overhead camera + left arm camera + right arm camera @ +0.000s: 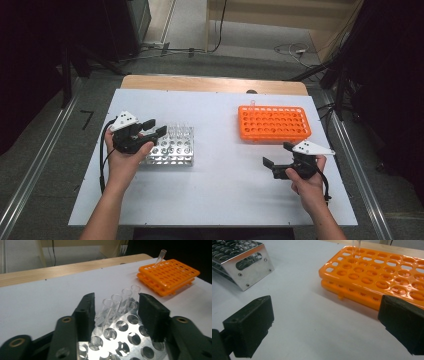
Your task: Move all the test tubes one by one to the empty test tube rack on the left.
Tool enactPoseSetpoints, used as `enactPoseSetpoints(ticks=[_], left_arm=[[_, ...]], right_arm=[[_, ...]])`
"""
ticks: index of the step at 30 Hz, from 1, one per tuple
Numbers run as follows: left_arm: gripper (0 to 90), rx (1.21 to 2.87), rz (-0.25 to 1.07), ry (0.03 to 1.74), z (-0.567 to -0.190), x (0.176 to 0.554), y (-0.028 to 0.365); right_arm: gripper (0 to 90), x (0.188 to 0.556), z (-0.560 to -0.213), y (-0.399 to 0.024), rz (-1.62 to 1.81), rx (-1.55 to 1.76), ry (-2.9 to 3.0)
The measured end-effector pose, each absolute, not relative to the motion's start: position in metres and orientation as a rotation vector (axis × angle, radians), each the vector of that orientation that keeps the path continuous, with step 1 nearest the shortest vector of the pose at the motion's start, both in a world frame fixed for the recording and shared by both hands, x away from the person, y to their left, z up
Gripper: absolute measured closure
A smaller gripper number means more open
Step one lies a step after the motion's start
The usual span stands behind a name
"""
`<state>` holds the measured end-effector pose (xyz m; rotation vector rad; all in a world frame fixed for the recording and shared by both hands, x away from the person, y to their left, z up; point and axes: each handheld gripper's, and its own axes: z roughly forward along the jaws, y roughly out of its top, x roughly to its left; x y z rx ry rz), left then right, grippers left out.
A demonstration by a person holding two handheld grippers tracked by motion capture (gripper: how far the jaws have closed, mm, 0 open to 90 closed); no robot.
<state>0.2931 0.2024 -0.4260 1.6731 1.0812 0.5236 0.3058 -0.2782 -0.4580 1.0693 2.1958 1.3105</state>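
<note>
Hovering over the metal rack at the counter's nine o'clock side, the left gripper has its jaws apart around a row of glass tubes, pads clear of them. The right gripper, jaws wide apart, sits at six o'clock of the orange rack.

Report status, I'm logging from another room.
Left gripper open over metal rack, test tubes between jaws, ungripped. Right gripper open, empty. Path clear.
</note>
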Motion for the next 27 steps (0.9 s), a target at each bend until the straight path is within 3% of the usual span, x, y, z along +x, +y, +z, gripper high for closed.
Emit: enactPoseSetpoints(ticks=[7,16,27], left_arm=[[17.4,1.655,0.479,1.076,-0.426,0.277,0.200],[1.0,1.653,0.437,1.036,-0.426,0.263,0.189],[0.0,1.643,0.405,0.973,-0.427,0.258,0.183]], right_arm=[[0.0,0.328,-0.452,-0.263,1.316,1.067,2.195],[1.7,0.360,-0.446,-0.244,1.331,1.088,2.174],[5.0,0.402,-0.444,-0.232,1.326,1.164,2.186]])
